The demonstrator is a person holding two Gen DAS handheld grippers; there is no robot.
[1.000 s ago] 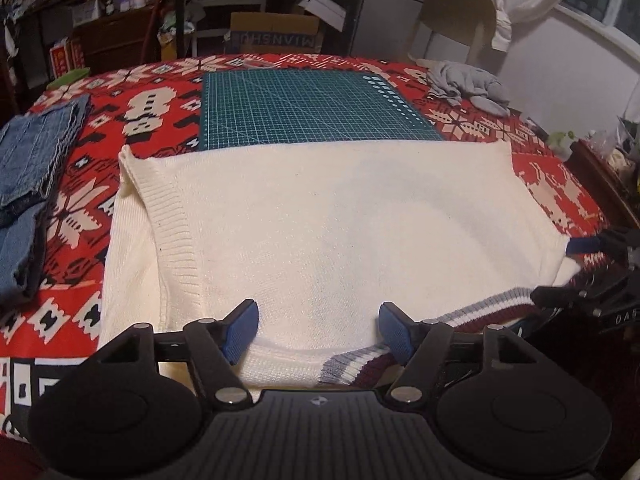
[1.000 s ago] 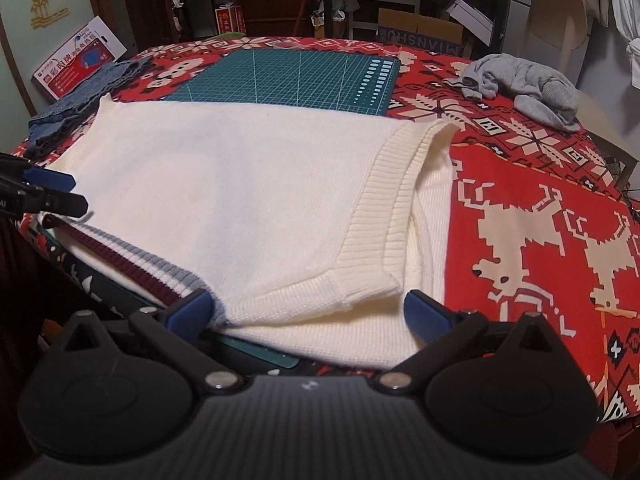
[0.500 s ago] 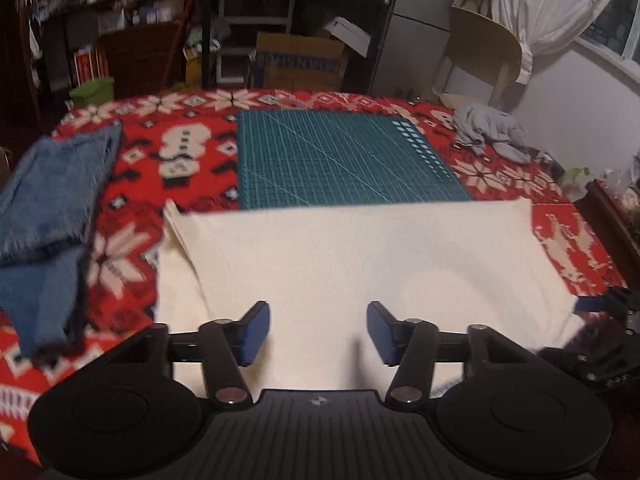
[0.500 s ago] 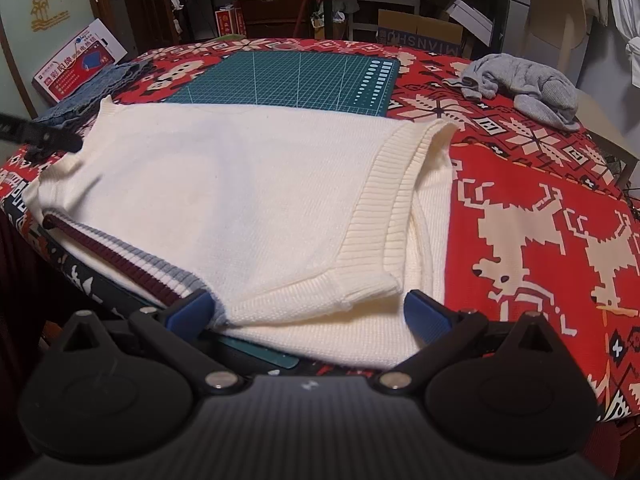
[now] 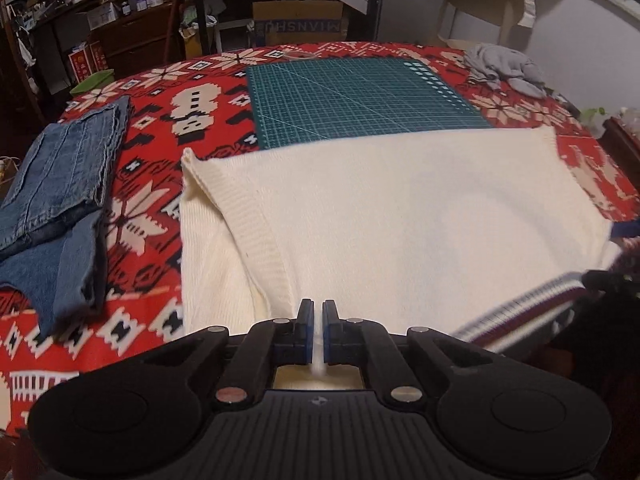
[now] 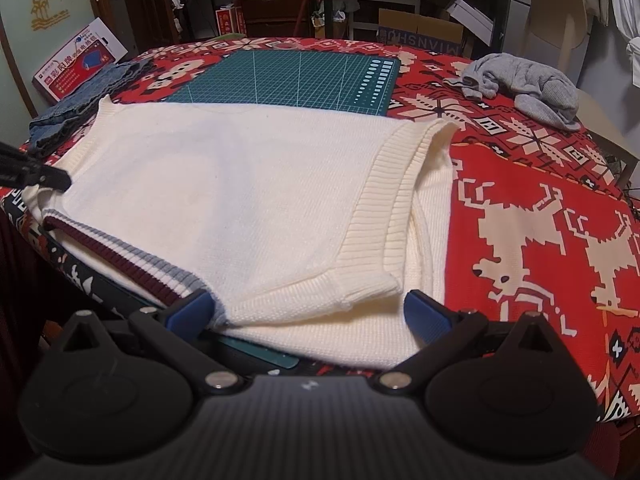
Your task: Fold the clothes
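Note:
A cream knit sweater (image 5: 400, 220) (image 6: 240, 192) lies flat on the red patterned tablecloth (image 5: 160, 152), its ribbed edges folded inward. A maroon and grey striped band (image 6: 132, 264) runs along its near edge. My left gripper (image 5: 318, 320) sits at the sweater's near edge; its jaws are closing and stand almost together, with a thin strip of cream knit pinched between the pads. It also shows at the left edge of the right wrist view as the left gripper (image 6: 36, 174). My right gripper (image 6: 306, 314) is open, its blue pads straddling the sweater's near ribbed corner without pressing it.
Folded blue jeans (image 5: 60, 200) (image 6: 80, 100) lie left of the sweater. A green cutting mat (image 5: 360, 100) (image 6: 288, 76) lies beyond it. A crumpled grey garment (image 5: 504, 68) (image 6: 520, 84) sits at the far right. Shelves, a cardboard box (image 5: 298, 20) and a chair (image 6: 556, 8) stand behind the table.
My left gripper's jaws went from wide apart to nearly together on the sweater's near edge, and it shifted along that edge. The right gripper stayed still and open.

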